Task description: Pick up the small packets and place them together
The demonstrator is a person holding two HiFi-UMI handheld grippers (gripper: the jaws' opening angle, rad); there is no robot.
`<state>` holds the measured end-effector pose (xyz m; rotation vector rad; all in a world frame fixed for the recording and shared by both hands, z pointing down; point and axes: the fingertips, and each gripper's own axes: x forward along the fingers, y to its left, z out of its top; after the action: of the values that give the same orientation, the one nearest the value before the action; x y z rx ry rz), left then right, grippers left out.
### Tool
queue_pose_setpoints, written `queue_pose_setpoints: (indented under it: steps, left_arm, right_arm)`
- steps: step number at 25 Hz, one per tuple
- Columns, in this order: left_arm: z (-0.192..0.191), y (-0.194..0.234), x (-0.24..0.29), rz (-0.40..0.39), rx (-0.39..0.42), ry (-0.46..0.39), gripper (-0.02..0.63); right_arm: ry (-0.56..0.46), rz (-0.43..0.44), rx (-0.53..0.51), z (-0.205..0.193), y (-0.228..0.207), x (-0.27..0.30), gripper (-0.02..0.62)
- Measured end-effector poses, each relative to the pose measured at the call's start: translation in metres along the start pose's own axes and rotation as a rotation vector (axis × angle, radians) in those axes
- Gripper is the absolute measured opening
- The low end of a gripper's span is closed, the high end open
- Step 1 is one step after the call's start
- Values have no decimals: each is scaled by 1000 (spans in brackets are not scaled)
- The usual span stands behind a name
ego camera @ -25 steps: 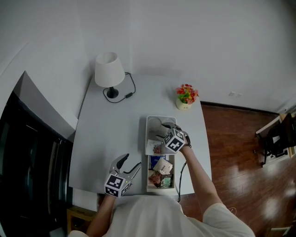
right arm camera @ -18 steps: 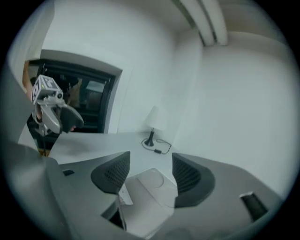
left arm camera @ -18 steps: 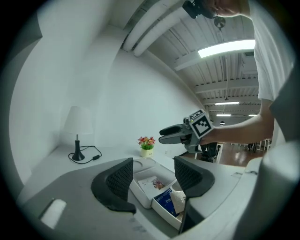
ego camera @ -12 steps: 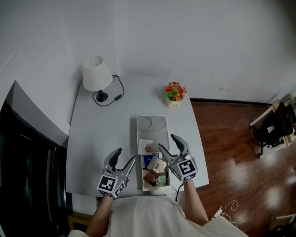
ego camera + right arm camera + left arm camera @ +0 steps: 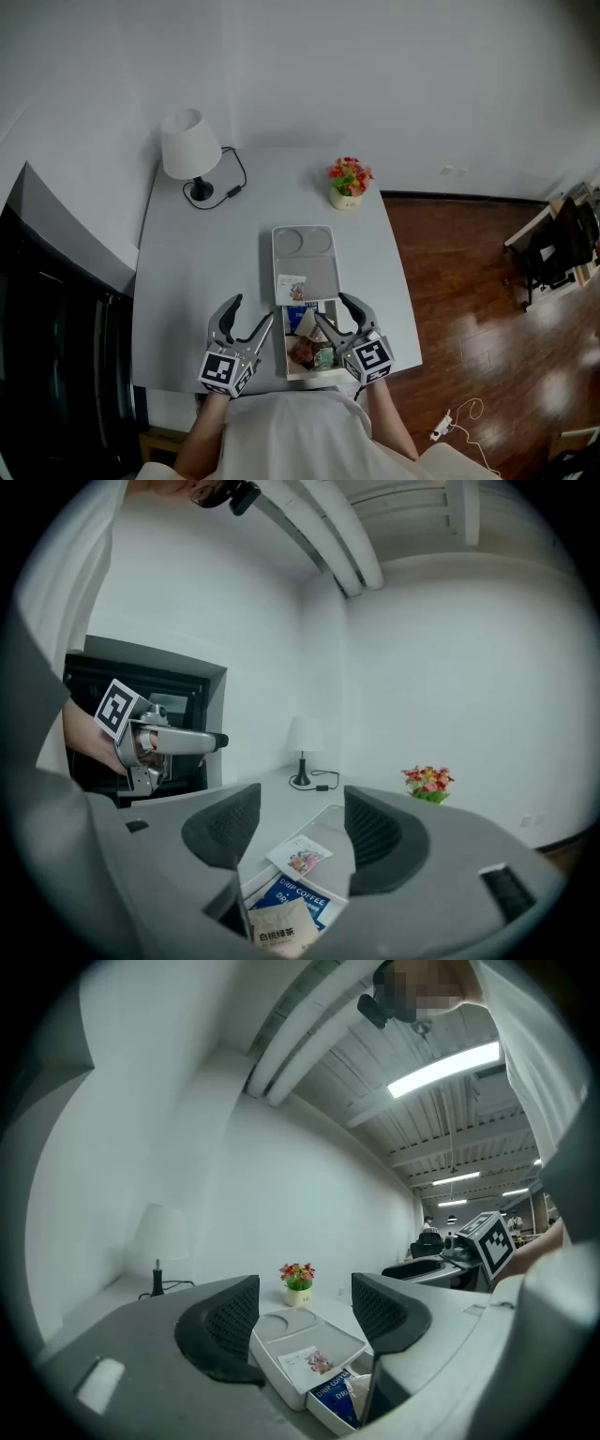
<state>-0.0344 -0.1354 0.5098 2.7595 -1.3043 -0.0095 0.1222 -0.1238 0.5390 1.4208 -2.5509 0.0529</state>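
Right gripper view shows blue packet [image 5: 295, 898] lettering illegible in head view.

A white lamp [image 5: 191, 150] (cord trailing) and potted flowers [image 5: 348, 178] stand on the grey table [image 5: 187, 272].

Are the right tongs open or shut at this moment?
Open. The right gripper view shows the right tongs apart and empty; the packets lie below in the tray.

Even bright light; gripper views fisheye-vignetted.
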Motion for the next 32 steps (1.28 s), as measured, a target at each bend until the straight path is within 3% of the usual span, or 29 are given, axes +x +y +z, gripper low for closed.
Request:
queue_pose_setpoints:
  steps: [3, 9, 13, 16, 23, 25, 32]
  left_arm:
    - [-7, -6, 1, -12, -1, 26, 298]
    - [-18, -12, 0, -22, -1, 69, 298]
    - [-26, -14, -6, -13, -11, 94, 298]
    - [-31, -15, -11, -6, -18, 110, 298]
    - [-39, -12, -21, 17, -27, 136, 298]
    - [-39, -12, -22, 21, -30, 137, 298]
    - [-44, -6, -27, 34, -45, 143, 298]
  right_arm:
    - [138, 65, -33, -24, 3, 6, 273]
    - [581, 269, -194, -129, 13, 12, 256]
    - [745, 331, -266, -170, 17, 23, 256]
    - [825, 348, -285, -188, 19, 32, 253]
    - [981, 400, -436, -218, 23, 44, 252]
    - [996, 414, -433, -221, 25, 44, 233]
    - [966, 399, -431, -219, 30, 37, 78]
